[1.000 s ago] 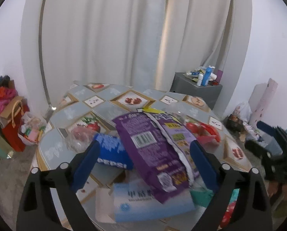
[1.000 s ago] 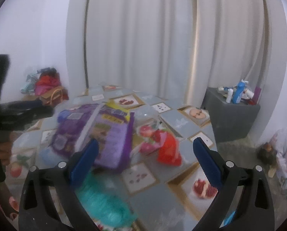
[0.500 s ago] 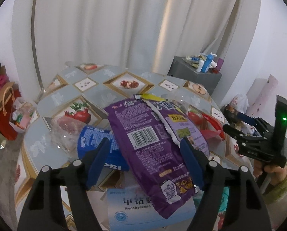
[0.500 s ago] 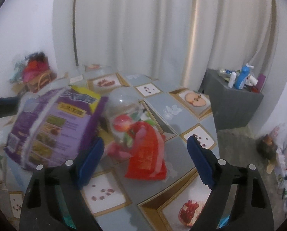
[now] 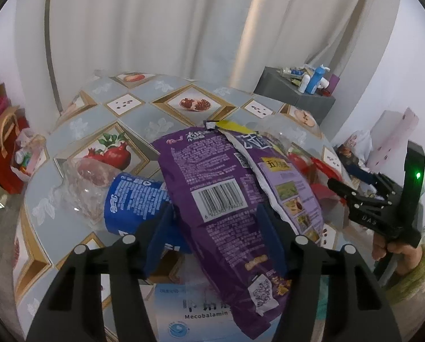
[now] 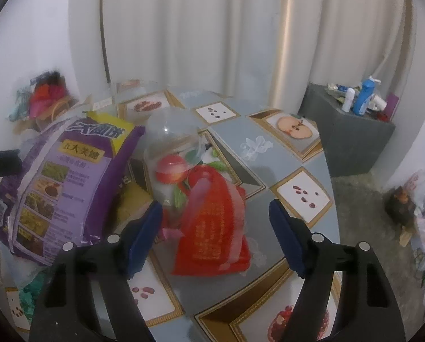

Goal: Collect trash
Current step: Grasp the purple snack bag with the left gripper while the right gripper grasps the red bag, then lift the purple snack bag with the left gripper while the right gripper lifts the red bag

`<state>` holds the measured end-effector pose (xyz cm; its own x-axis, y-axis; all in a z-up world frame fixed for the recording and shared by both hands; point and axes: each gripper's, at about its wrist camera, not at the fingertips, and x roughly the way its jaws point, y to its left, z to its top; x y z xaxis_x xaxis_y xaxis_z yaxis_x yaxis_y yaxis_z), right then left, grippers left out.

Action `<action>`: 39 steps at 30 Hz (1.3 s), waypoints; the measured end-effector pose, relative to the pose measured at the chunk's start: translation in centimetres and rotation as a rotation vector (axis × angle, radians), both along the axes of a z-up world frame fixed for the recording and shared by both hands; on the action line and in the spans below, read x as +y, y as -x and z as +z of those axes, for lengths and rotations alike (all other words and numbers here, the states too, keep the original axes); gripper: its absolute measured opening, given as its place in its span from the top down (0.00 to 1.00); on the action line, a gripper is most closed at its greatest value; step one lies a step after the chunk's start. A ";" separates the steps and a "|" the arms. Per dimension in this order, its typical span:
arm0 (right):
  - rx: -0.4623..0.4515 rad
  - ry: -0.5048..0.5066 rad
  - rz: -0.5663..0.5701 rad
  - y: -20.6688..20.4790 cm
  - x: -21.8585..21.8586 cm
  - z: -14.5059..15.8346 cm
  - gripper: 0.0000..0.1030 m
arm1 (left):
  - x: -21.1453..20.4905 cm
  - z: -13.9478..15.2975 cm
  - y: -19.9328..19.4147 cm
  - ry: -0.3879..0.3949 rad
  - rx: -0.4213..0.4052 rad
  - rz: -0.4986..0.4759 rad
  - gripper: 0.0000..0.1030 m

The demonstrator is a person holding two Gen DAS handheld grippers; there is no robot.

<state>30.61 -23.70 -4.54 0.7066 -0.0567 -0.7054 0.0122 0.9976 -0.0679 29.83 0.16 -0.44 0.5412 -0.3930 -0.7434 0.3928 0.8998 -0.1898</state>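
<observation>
Left wrist: nothing collected yet. Left claw (image 5: 215, 236) is closing, unclenched, straddling the crinkled purple snack bag (image 5: 226, 196) that is lying atop litter at 6 o'clock on the counter (image 5: 161, 119).

Right wrist: right claw (image 6: 215, 236) is narrowing, released, framing the red packet (image 6: 215, 228) at 6 o'clock, not gripping.

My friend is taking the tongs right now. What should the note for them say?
Left tongs: open, jaws just been closing, purple snack bag between them, not pinched yet.
Right tongs: open, jaws also closing, red packet between them, not gripped.
Where things are: all trash lies on the table: blue Pepsi wrapper beside the purple bag, medicine box under it, clear cup behind the red packet.
Done: nothing picked up.
Left: grab each piece; no bin is in view.
</observation>
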 end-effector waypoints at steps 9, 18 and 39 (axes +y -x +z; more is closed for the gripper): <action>0.020 0.004 -0.006 -0.2 0.0 -0.3 0.36 | -0.4 -0.2 0.2 -0.087 -0.045 0.027 0.61; 0.042 0.005 -0.012 -0.4 -0.1 -0.8 0.43 | -0.3 0.0 0.4 -0.111 -0.080 0.042 0.78; 0.095 0.022 -0.020 -0.7 0.0 -2.1 0.64 | 0.8 0.9 0.7 -0.022 -0.126 0.028 0.92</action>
